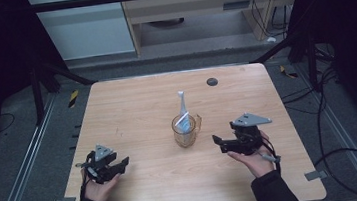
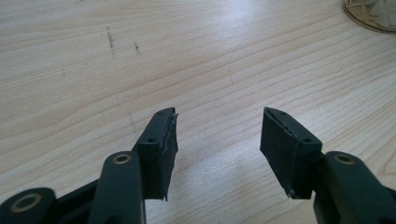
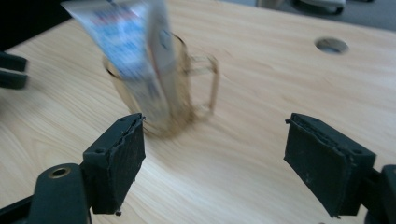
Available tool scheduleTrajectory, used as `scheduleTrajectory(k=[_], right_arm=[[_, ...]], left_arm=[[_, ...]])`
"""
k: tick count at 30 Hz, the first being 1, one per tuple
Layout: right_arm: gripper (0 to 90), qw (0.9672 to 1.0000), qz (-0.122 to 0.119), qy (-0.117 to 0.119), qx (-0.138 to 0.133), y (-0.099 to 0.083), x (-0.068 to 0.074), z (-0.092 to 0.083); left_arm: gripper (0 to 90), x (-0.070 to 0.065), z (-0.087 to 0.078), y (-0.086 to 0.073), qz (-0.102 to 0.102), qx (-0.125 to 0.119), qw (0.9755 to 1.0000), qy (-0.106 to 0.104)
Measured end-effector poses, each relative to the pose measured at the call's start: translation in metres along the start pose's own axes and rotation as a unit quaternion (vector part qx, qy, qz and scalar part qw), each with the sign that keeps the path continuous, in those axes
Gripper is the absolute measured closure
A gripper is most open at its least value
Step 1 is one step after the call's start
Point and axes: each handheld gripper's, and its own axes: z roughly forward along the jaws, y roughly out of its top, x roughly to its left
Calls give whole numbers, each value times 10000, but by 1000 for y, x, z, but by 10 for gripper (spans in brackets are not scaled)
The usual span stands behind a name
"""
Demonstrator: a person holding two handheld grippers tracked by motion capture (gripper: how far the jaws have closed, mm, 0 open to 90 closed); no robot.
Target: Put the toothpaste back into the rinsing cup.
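A mug [image 1: 186, 131] is standing near the middle of the table [image 1: 132, 110], with a tube [image 1: 183, 111] sticking up out of it and leaning toward the far edge; the handle [image 1: 199, 121] is pointing to the right. Behind the mug, near the far edge, a hole [image 1: 212, 82] is sitting in the tabletop. The left gripper [image 1: 122, 162] is lying at the near left, well apart from the mug, while the right gripper [image 1: 215, 143] is sitting just right of it and seemingly a little nearer the person.
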Motion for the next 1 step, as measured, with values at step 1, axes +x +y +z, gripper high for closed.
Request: scheduleTrajectory(k=[1], right_arm=[[197, 10000, 52, -63, 31, -6, -5, -2]], left_arm=[[439, 0, 0, 0, -9, 7, 10000, 1]])
